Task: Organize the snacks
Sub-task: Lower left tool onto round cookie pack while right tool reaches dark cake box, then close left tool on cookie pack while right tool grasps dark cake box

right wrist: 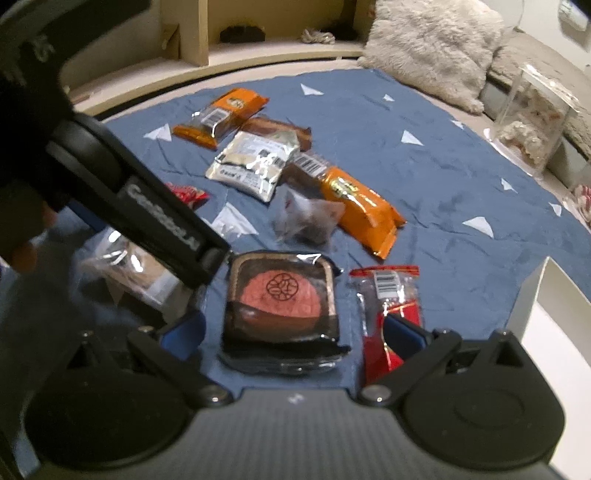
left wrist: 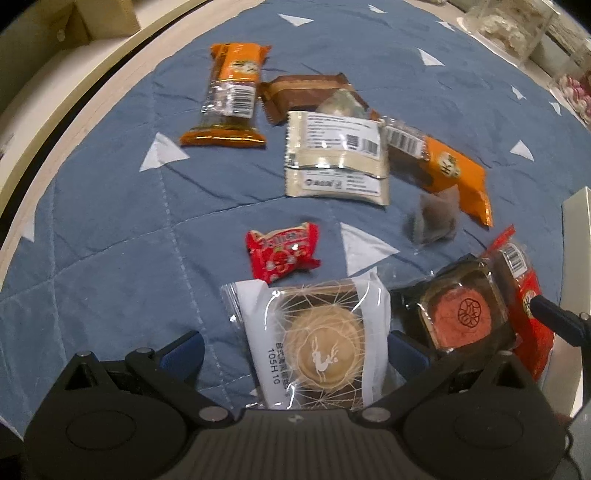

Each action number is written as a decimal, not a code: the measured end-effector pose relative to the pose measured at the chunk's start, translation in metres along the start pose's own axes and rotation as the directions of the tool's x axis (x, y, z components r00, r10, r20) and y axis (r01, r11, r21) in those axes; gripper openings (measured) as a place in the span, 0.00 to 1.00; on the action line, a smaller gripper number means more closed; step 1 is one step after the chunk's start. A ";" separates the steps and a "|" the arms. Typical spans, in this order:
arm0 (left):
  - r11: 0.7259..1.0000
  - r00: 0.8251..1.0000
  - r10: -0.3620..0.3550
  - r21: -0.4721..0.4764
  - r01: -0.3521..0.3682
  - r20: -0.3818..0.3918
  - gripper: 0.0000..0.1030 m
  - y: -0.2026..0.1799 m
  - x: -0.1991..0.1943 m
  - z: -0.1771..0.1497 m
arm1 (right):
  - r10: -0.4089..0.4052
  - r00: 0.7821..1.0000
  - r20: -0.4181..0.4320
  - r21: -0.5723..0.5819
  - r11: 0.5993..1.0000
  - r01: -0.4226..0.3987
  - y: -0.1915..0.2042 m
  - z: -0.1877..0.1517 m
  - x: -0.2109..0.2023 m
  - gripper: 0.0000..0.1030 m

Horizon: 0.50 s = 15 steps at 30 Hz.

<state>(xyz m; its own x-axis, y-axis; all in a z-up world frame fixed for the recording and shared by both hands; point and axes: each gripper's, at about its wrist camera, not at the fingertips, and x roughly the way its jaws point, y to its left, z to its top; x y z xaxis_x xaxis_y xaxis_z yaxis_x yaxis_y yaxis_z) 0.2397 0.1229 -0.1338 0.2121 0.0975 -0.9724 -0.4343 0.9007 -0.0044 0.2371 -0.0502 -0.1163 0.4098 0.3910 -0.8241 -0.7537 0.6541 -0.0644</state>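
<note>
Several wrapped snacks lie on a blue quilted cloth (left wrist: 110, 229). My left gripper (left wrist: 295, 350) is open, its blue fingers on either side of a white-wrapped round pastry (left wrist: 317, 343). My right gripper (right wrist: 291, 332) is open around a dark tray with a pink mooncake (right wrist: 282, 295), which also shows in the left wrist view (left wrist: 461, 314). A red snack bar (right wrist: 388, 306) lies under the right finger. Farther off lie two orange bars (left wrist: 231, 96) (left wrist: 450, 173), a beige packet (left wrist: 336, 158), a brown packet (left wrist: 295, 90), a small red packet (left wrist: 282, 253) and a grey pyramid sachet (left wrist: 434, 221).
The left gripper's body (right wrist: 140, 206) crosses the left of the right wrist view. A white box edge (right wrist: 535, 291) stands at the right. A fluffy grey cushion (right wrist: 432, 48) and a clear container (right wrist: 532, 118) sit at the back right. Wooden shelving (right wrist: 192, 33) runs behind.
</note>
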 end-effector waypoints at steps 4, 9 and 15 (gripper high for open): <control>1.000 1.000 0.017 0.002 -0.017 0.005 1.00 0.003 -0.004 -0.003 | 0.023 1.000 -0.012 0.103 0.994 -0.022 -0.009 0.007 0.005 1.00; 0.999 1.000 -0.006 -0.032 0.005 -0.011 1.00 0.012 -0.004 -0.009 | 0.045 0.998 -0.037 0.134 0.990 -0.040 -0.013 0.013 0.015 0.85; 0.995 0.998 -0.058 -0.078 0.058 0.008 0.97 0.018 -0.004 -0.009 | 0.025 0.993 -0.115 0.056 0.998 -0.019 0.002 0.010 0.026 0.70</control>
<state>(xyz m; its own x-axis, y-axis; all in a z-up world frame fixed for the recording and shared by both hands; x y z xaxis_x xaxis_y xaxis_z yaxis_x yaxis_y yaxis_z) 0.2235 0.1345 -0.1323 0.2437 0.0488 -0.9686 -0.4881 0.8692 -0.0791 0.2516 -0.0321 -0.1317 0.3289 0.3302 -0.8848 -0.7310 0.6821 -0.0172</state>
